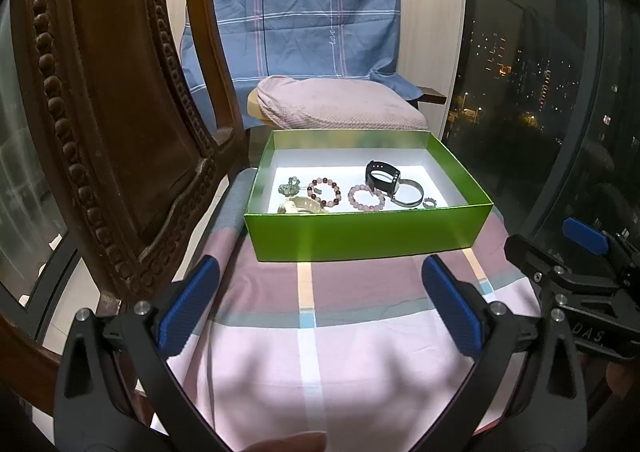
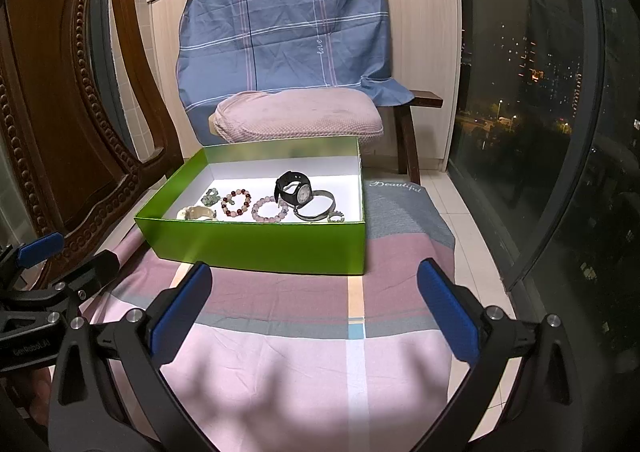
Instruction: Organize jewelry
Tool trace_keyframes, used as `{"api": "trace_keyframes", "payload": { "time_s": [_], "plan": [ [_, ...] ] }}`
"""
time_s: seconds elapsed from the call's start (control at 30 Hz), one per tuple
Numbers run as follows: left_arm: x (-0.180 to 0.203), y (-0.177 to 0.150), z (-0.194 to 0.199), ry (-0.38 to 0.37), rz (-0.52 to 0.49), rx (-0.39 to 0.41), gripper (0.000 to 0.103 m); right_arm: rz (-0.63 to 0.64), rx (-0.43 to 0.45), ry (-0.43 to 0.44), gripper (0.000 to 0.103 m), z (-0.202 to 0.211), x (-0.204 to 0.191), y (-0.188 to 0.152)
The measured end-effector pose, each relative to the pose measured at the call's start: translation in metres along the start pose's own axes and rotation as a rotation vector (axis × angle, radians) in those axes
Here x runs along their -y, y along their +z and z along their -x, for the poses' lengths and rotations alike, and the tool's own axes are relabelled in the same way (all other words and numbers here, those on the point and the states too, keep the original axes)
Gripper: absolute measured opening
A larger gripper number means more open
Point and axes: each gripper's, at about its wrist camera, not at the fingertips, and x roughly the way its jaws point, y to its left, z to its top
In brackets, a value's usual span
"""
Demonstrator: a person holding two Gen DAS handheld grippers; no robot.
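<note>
A green box (image 1: 360,236) (image 2: 256,242) with a white floor stands on a pink plaid cloth. Inside lie a black watch (image 1: 382,175) (image 2: 295,185), a silver bangle (image 1: 409,193) (image 2: 318,207), a pink bead bracelet (image 1: 366,199) (image 2: 270,209), a red-and-white bead bracelet (image 1: 324,191) (image 2: 237,202), a cream bracelet (image 1: 300,206) (image 2: 196,213), a green trinket (image 1: 289,187) (image 2: 211,197) and a small ring (image 1: 429,203) (image 2: 336,217). My left gripper (image 1: 320,304) and right gripper (image 2: 316,308) hover open in front of the box, both empty.
A carved wooden chair back (image 1: 100,111) (image 2: 60,91) rises at the left. Behind the box sit a pink cushion (image 1: 340,103) and a blue plaid sheet (image 1: 296,3). A dark window (image 2: 540,71) runs along the right. Tiled floor (image 2: 468,219) lies beyond the cloth's right edge.
</note>
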Motion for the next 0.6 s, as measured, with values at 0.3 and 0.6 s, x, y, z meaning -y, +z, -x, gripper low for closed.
{"api": "trace_keyframes", "payload": {
  "time_s": [0.3, 0.6],
  "plan": [
    [-0.0016, -0.0004, -0.0009, -0.001, 0.009, -0.005, 0.099, 0.001, -0.002, 0.001, 0.1, -0.0003, 0.0002, -0.0003],
    [-0.0015, -0.0005, -0.0019, 0.0, 0.005, -0.006, 0.099, 0.003, -0.002, 0.001, 0.1, -0.0003, 0.0008, -0.001]
  ]
}}
